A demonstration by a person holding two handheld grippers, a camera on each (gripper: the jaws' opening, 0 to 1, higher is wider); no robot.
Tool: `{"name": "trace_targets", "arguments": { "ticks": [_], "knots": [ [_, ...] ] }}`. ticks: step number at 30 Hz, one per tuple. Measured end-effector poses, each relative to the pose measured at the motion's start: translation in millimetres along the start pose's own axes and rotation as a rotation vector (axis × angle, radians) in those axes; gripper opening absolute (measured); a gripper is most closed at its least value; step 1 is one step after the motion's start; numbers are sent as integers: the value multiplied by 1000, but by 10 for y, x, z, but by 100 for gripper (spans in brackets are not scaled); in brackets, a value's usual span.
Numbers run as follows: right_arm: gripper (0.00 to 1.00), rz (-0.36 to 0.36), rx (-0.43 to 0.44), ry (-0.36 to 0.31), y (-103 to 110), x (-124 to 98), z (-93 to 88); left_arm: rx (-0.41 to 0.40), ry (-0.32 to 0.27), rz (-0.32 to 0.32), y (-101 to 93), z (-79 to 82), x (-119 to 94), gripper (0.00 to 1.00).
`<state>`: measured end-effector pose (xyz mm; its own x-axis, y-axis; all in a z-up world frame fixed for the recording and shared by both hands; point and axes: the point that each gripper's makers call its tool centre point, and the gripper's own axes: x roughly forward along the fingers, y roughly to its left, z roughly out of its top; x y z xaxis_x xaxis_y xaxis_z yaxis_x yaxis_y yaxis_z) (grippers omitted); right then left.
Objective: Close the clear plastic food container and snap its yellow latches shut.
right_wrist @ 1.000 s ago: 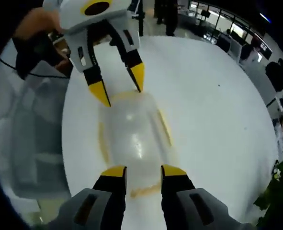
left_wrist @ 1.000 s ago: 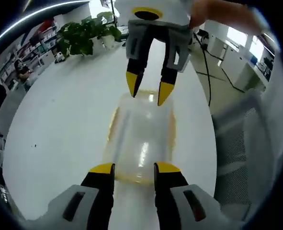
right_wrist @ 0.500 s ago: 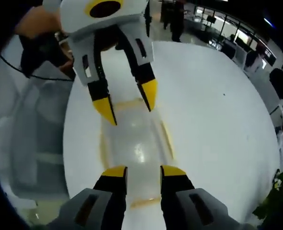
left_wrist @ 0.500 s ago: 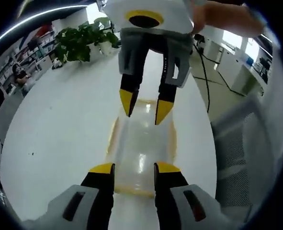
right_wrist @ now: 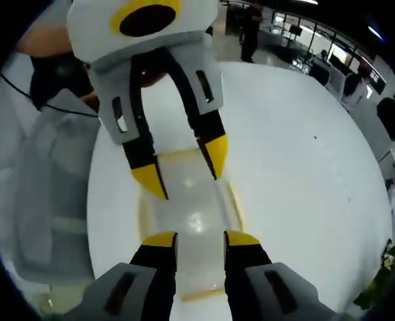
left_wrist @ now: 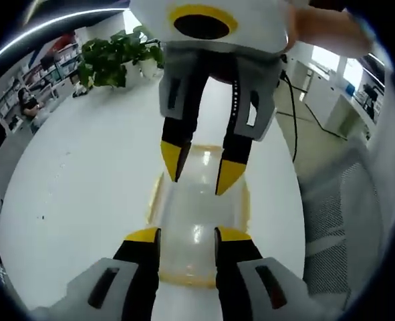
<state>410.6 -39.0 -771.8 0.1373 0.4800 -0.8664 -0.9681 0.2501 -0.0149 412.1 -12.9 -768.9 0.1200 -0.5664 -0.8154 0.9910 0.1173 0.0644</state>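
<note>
A clear plastic food container [left_wrist: 197, 217] with its lid on lies on the white table [left_wrist: 77, 174]. Thin yellow latches [left_wrist: 153, 198] run along its edges. My left gripper [left_wrist: 187, 235] hovers open over the container's near end. My right gripper [left_wrist: 200, 167] faces it from the far end, open, its yellow tips just above the lid. In the right gripper view the same container [right_wrist: 192, 208] lies between my right gripper [right_wrist: 200, 239] and my left gripper [right_wrist: 184, 168]; a yellow latch [right_wrist: 236, 200] shows on its side. Neither gripper holds anything.
A potted plant [left_wrist: 113, 57] stands at the table's far edge. A grey mesh chair [left_wrist: 344, 200] sits beside the table, the same chair [right_wrist: 43, 194] showing in the right gripper view. A black cable [left_wrist: 292, 120] hangs near it. People sit in the office behind.
The two grippers have drawn closer to each other above the container, each looming larger in the other's view. The container has stayed in place, and both grippers' jaws keep the same gap.
</note>
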Motion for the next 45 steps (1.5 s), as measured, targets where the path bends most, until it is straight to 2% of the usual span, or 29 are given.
{"name": "trace_targets", "arguments": {
  "ticks": [15,24,31,45],
  "knots": [
    [25,0,0,-24,-101,59,96,-70,-38,-31,-179,16,117,32],
    [26,-3,-10,-33,-197,60,162,-81,-62,-40,-254,58,86,34],
    [27,8,-14,-31,-165,87,190,-105,-65,-36,-358,34,97,38],
    [29,39,5,-18,-189,148,174,-42,-54,25,-432,21,124,44]
  ]
}}
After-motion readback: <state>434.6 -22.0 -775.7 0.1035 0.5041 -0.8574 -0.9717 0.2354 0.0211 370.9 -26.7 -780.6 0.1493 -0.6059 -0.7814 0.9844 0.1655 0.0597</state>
